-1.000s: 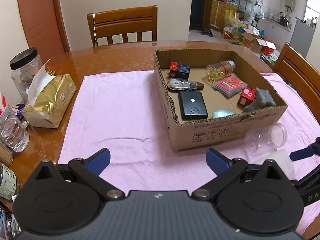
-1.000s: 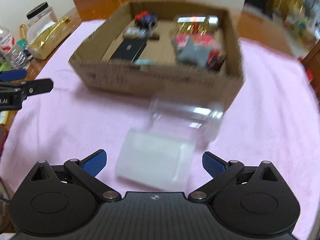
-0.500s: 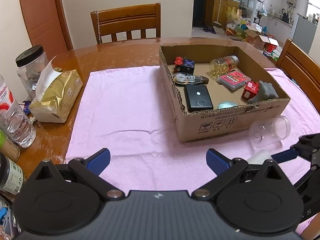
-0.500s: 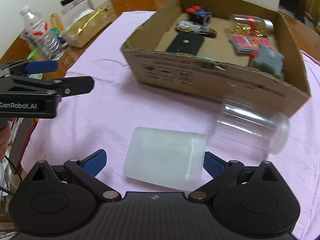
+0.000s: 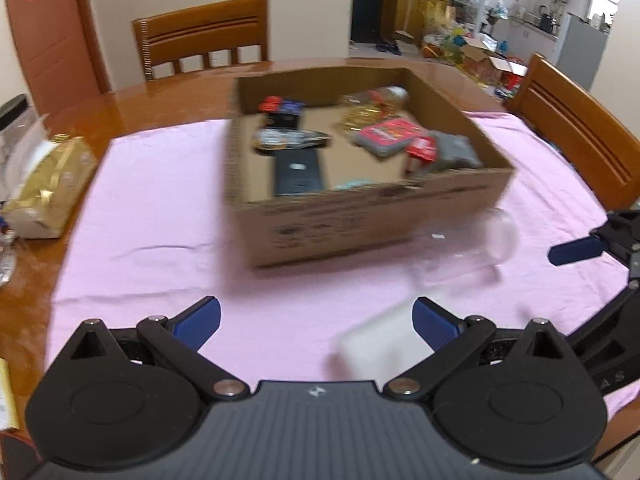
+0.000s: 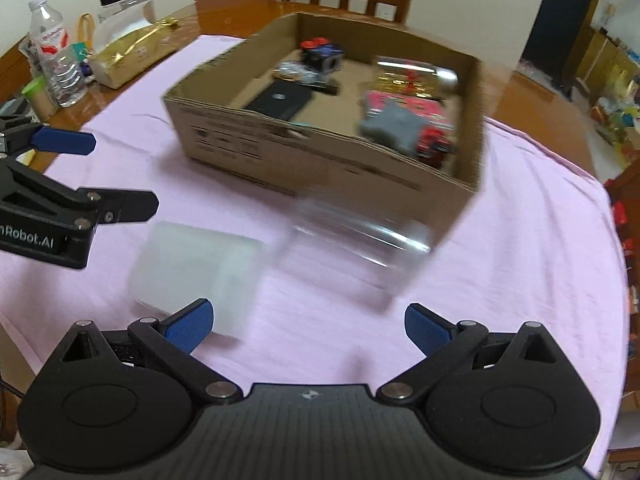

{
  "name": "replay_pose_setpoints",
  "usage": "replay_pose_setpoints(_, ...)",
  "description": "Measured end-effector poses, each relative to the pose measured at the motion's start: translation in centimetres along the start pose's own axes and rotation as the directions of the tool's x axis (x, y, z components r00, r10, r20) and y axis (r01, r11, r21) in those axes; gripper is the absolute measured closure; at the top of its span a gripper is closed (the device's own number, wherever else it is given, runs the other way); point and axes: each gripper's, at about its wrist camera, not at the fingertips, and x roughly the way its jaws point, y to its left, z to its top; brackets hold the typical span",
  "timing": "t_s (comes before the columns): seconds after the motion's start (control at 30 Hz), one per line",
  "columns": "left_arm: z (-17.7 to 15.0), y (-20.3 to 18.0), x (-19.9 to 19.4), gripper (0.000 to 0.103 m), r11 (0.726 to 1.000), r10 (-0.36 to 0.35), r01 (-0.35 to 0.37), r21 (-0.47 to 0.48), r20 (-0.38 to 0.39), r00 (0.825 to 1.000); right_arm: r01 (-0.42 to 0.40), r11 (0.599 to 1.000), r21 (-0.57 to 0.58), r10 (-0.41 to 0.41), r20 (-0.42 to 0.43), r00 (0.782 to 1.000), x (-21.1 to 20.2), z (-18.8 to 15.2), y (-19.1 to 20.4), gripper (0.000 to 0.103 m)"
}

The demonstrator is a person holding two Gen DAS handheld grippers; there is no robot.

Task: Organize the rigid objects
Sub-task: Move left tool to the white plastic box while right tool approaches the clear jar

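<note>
A cardboard box (image 5: 360,224) (image 6: 312,160) sits on the pink cloth and holds several small objects. In front of it lie a clear plastic cup (image 6: 360,240) (image 5: 468,248) on its side and a frosted white cup (image 6: 196,268) (image 5: 380,348), also on its side. My right gripper (image 6: 308,320) is open and empty, just short of both cups, its left finger over the frosted cup's near edge. My left gripper (image 5: 316,320) is open and empty, with the frosted cup by its right finger. Both views are blurred.
A gold tissue pack (image 5: 48,184) (image 6: 132,52), a black-lidded jar (image 6: 124,4) and water bottles (image 6: 56,60) stand at the table's left side. Wooden chairs (image 5: 204,36) stand behind and to the right. The pink cloth (image 5: 160,208) covers the table's middle.
Both grippers have shifted: the left swung right toward the cups, and the right moved right, so the frosted cup now sits left of centre. Both stay open.
</note>
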Motion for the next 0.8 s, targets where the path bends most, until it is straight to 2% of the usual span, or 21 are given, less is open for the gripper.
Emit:
replay_pose_setpoints(0.13, -0.1, -3.0, 1.0, 0.001, 1.0, -0.006, 0.006, 0.0, -0.015, 1.0, 0.012, 1.0, 0.006, -0.012, -0.002, 1.0, -0.2, -1.4, -2.6, 0.0)
replay_pose_setpoints(0.33, -0.5, -5.1, 3.5, 0.001, 0.999, 0.047, -0.047, 0.006, -0.061, 0.997, 0.033, 0.999, 0.016, -0.033, -0.006, 0.999, -0.3, -2.4, -5.2, 0.0)
replay_pose_setpoints(0.67, -2.0, -2.4, 2.9, 0.001, 0.995, 0.103, -0.102, 0.008, -0.114, 0.988, 0.021, 0.999, 0.03, -0.022, 0.016, 1.0, 0.1, -0.9, -5.6, 0.0)
replay_pose_setpoints(0.8, -2.4, -1.5, 3.8, 0.003, 0.997, 0.066, -0.069, -0.015, -0.159, 0.985, 0.008, 0.999, 0.042, -0.009, 0.018, 1.0, 0.7, -0.1, -4.9, 0.0)
